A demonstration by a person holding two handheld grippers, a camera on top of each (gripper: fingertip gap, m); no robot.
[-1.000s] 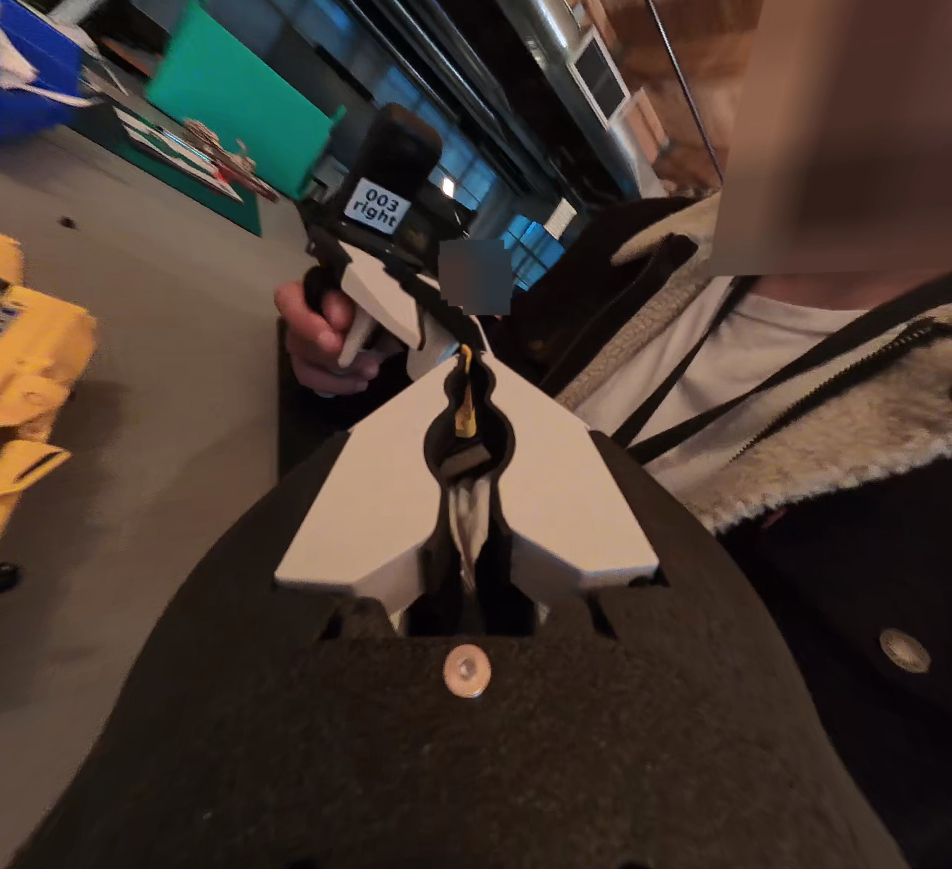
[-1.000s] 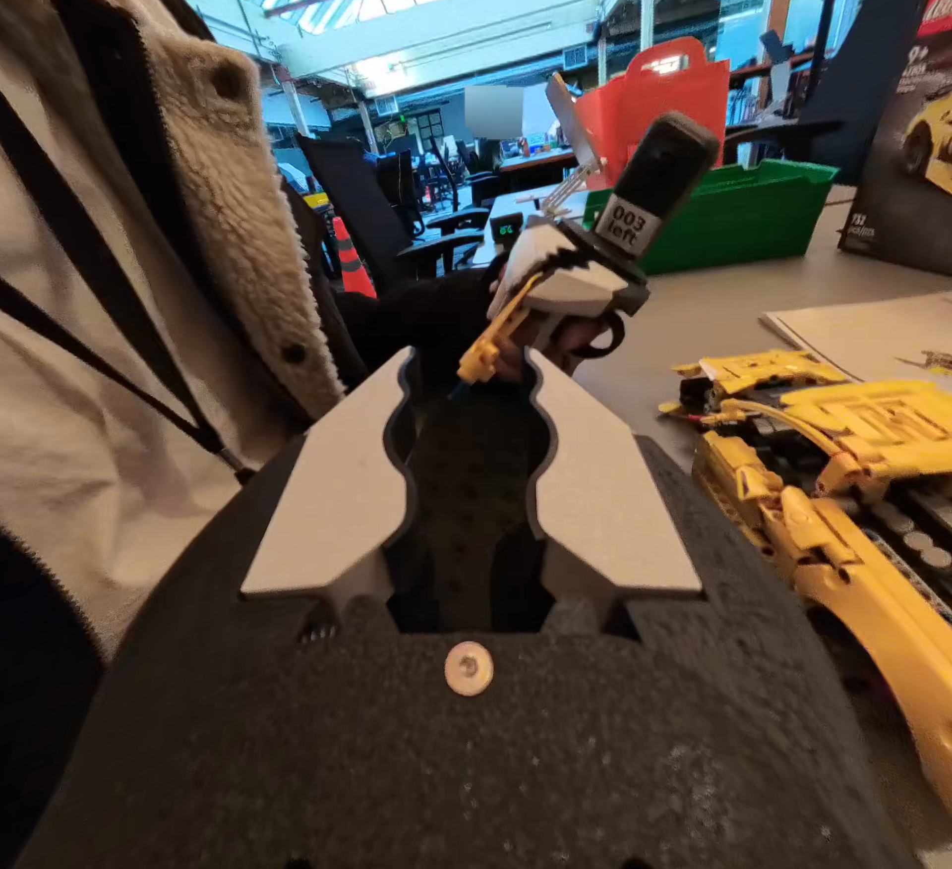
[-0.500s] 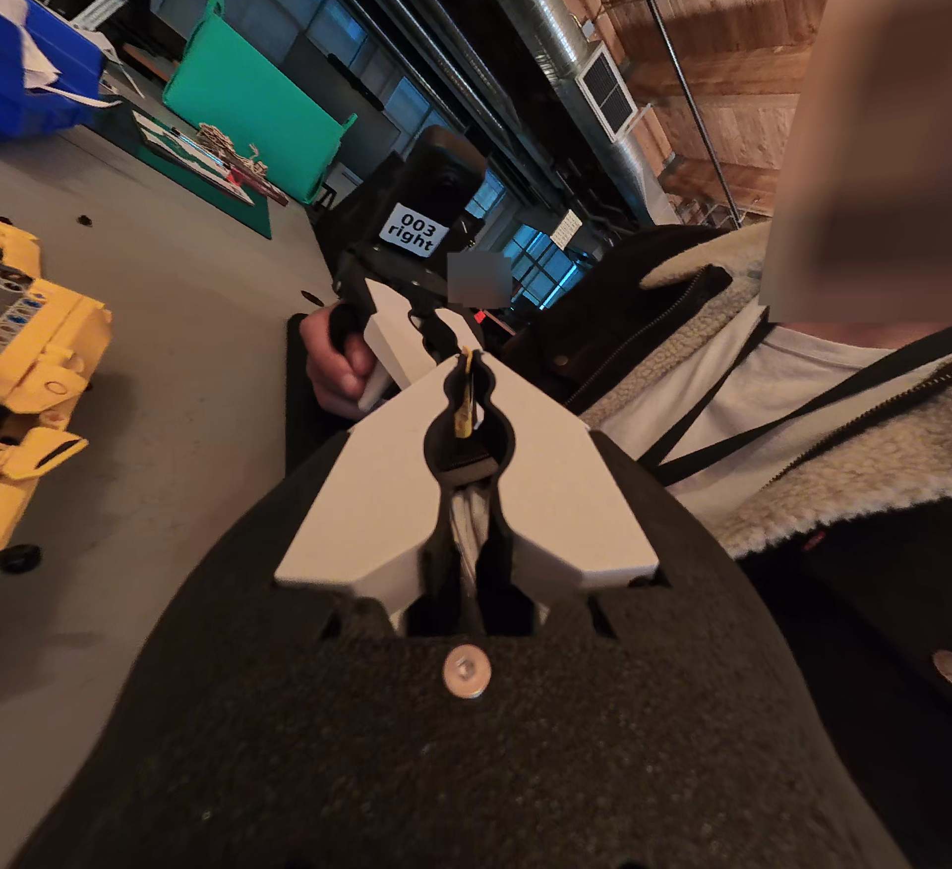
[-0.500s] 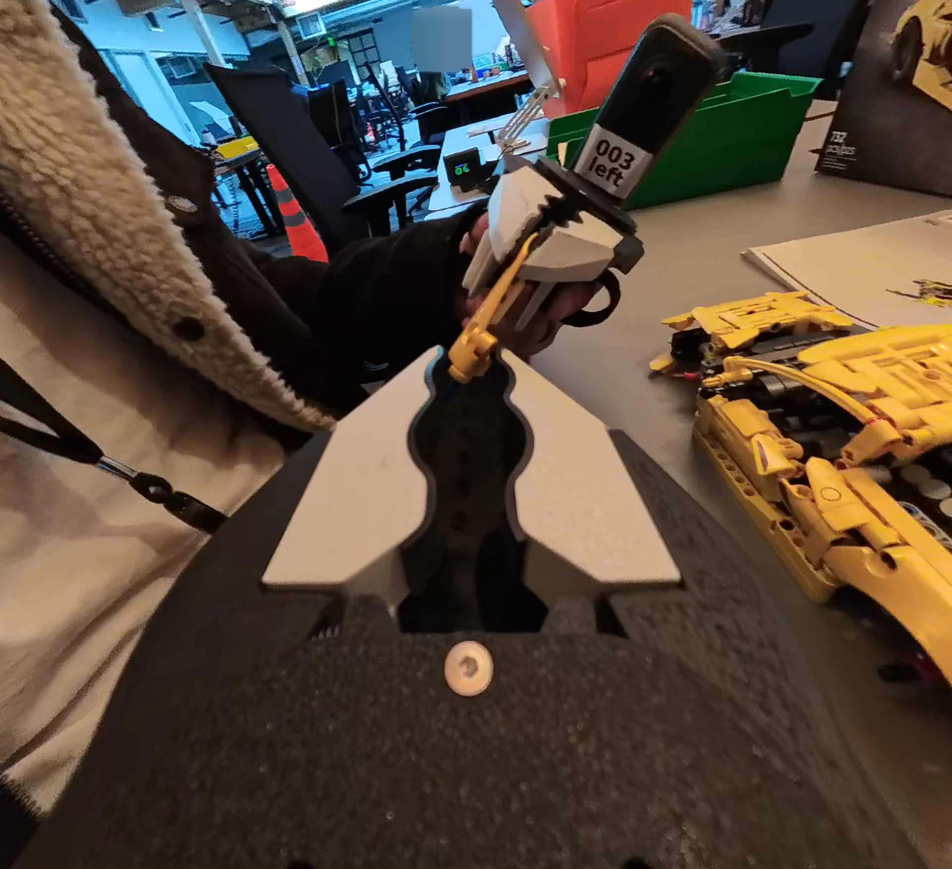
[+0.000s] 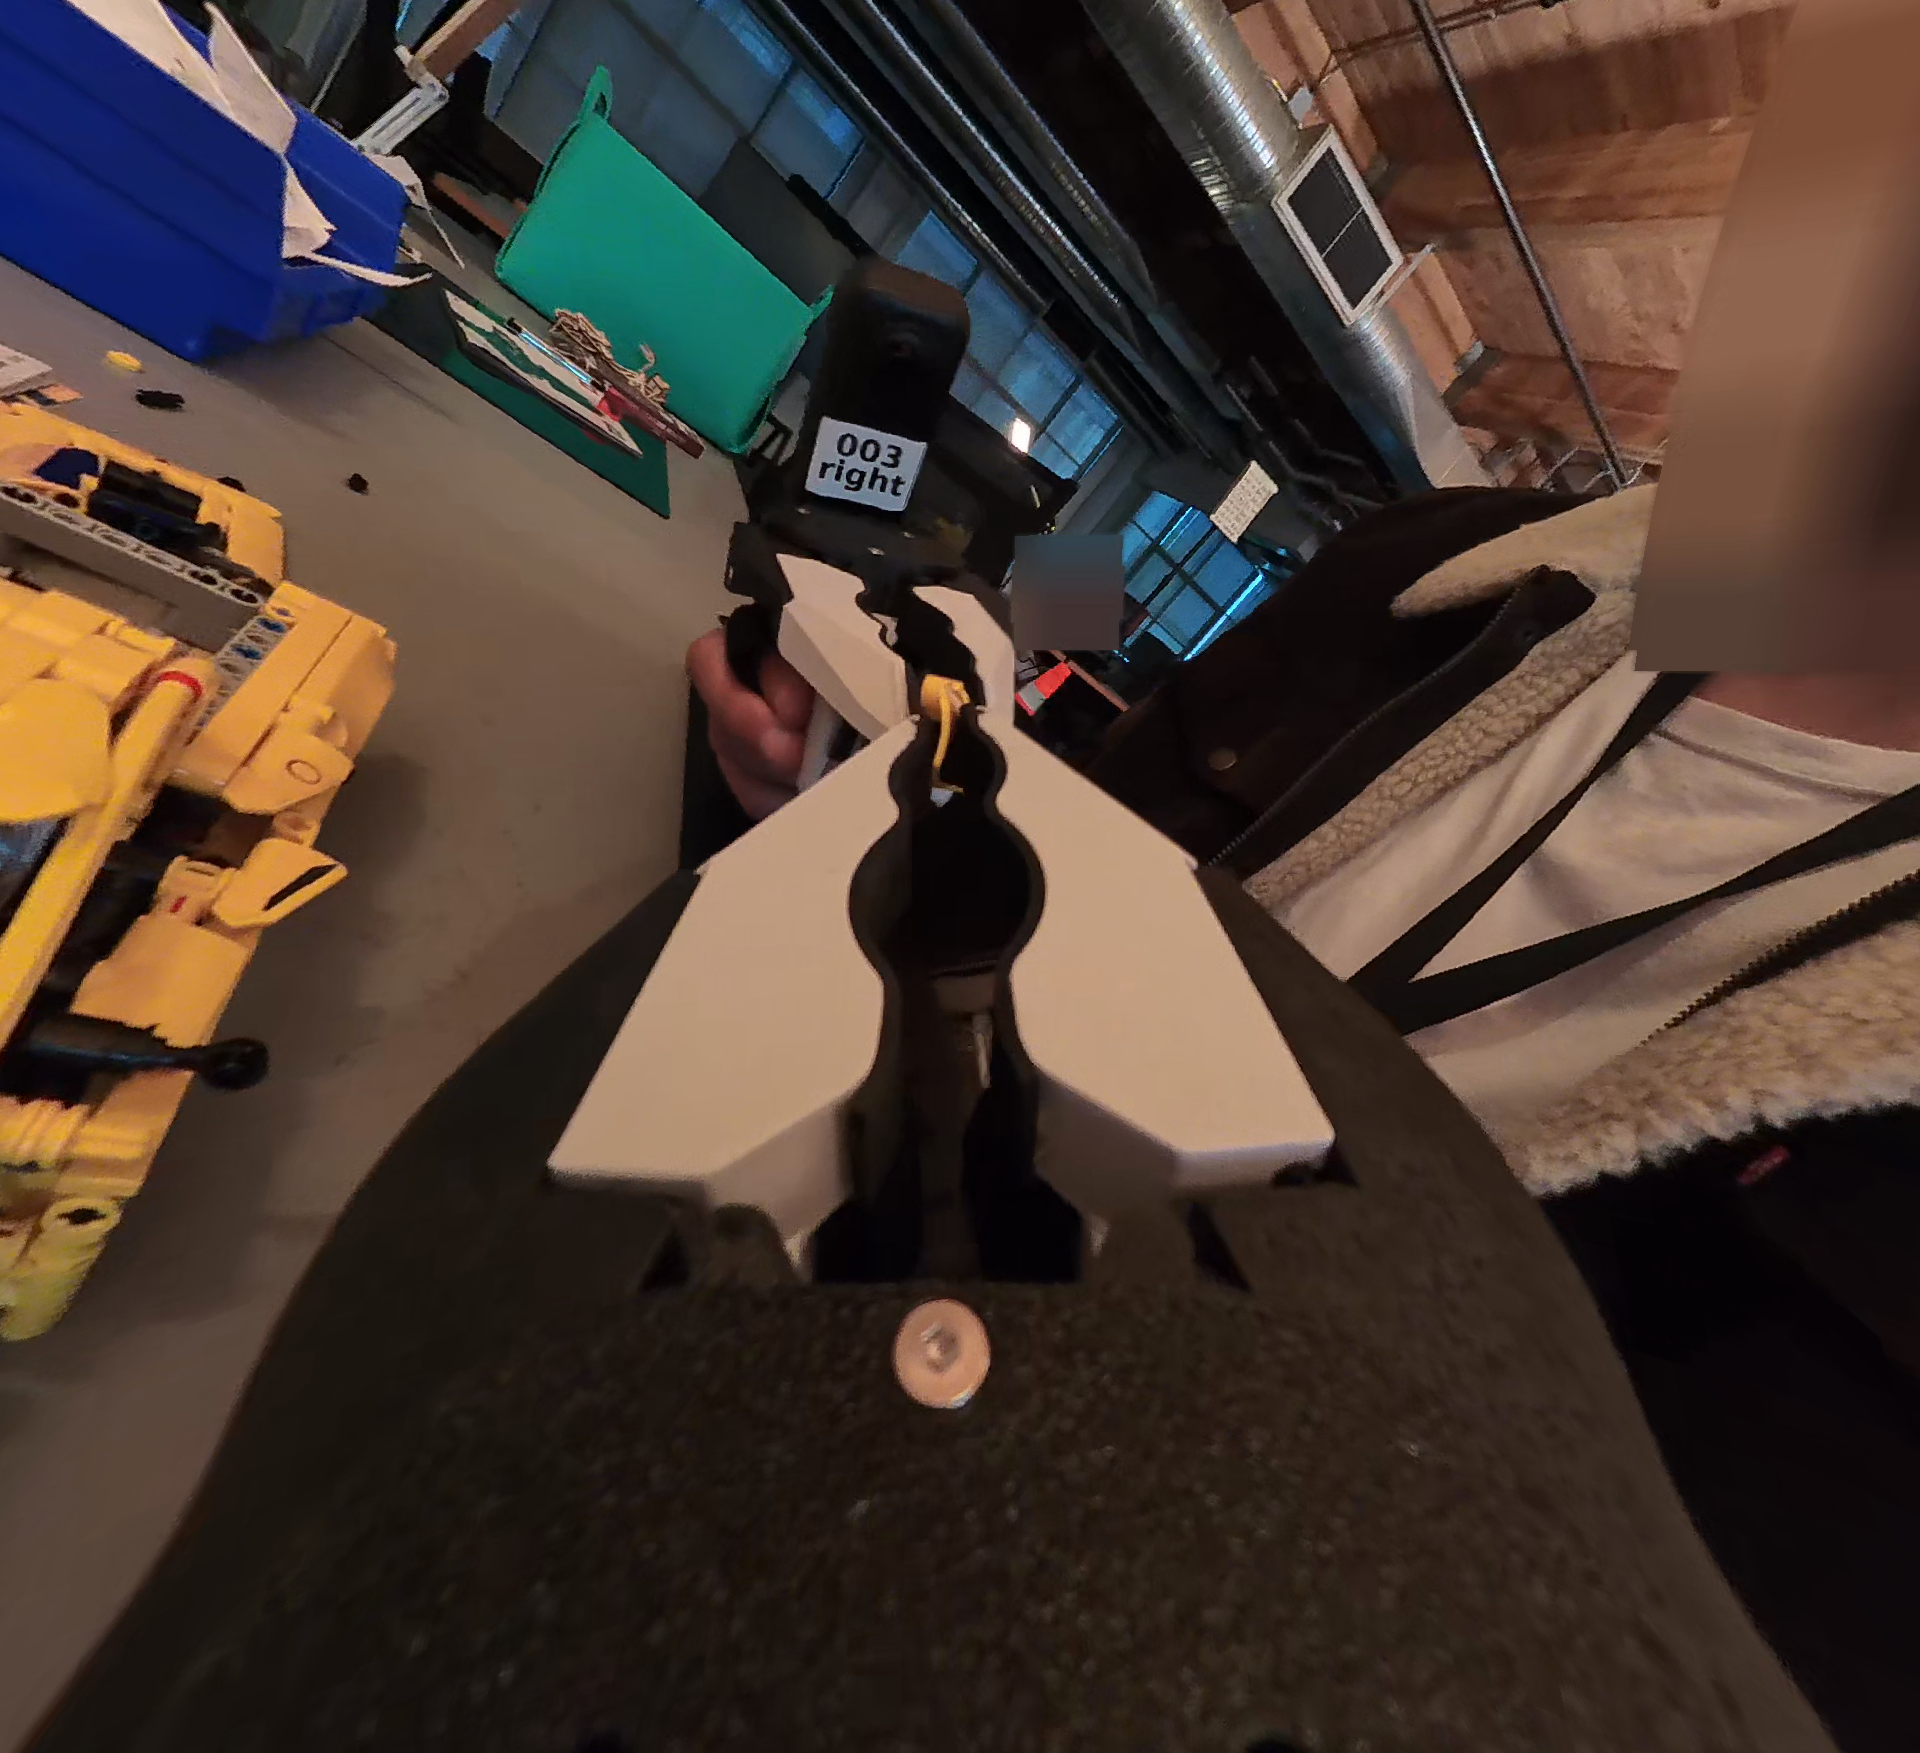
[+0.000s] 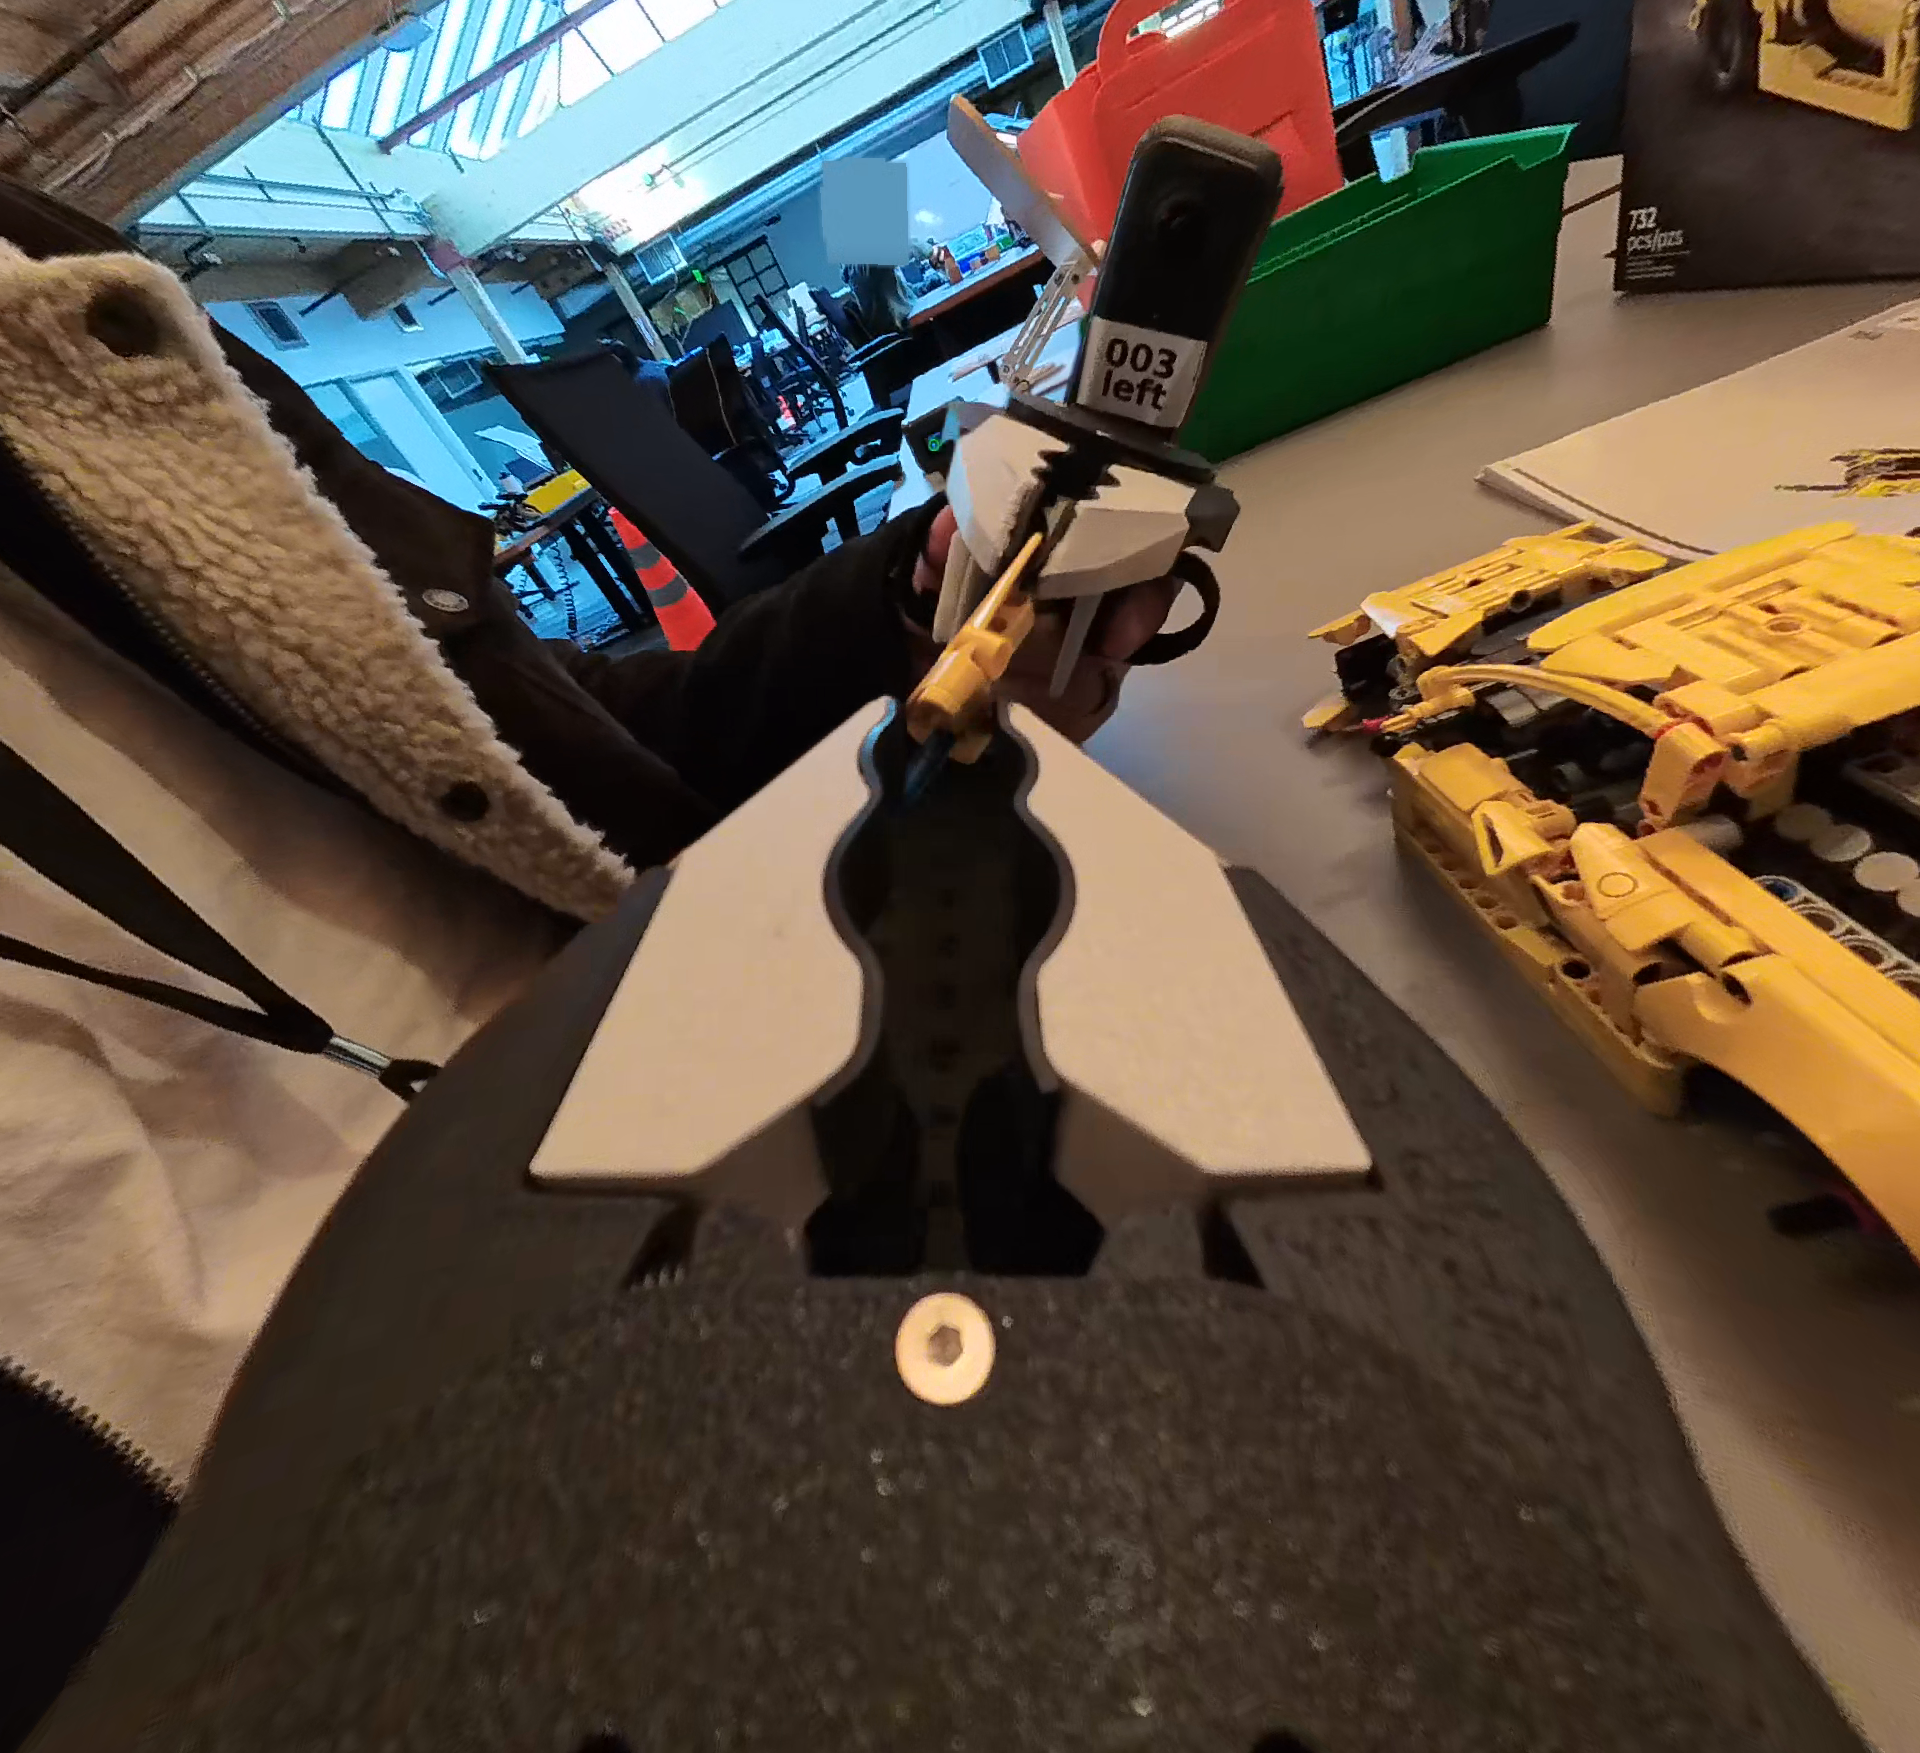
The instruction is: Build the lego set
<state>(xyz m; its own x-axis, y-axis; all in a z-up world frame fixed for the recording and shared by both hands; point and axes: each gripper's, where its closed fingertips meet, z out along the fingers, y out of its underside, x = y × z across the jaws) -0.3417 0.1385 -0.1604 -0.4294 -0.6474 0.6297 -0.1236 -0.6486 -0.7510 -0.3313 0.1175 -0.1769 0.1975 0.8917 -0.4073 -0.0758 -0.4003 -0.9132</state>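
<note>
The left gripper [image 5: 943,739] was seen clamped on a slim yellow piece [image 6: 977,643], which was held in the air above the table [image 5: 499,664] and in front of the person's jacket, well apart from the half-built yellow car [image 6: 1662,768]. In the right wrist view the car was placed at 3 o'clock on the table, with the instruction booklet [image 6: 1714,456] beyond it at 2 o'clock. The piece was angled down from 12 o'clock, so that its thicker end, with a blue stub [image 6: 923,768] showing beneath it, was set between the tips of the right gripper [image 6: 940,716]. A second before, the right gripper's jaws had been spread wider and the piece's end had been kept short of them. Since then the two tools had been brought together and the jaws drawn to a narrow gap around that end. Whether the end was actually pinched by the right gripper could not be told, because the contact was hidden by the piece itself. The step was judged to be either a handover or a small joining of parts in mid-air, done ahead of fitting to the car. It was judged that the left grip should not be eased until the right hold was certain, since a slim part could easily be dropped or twisted.
</note>
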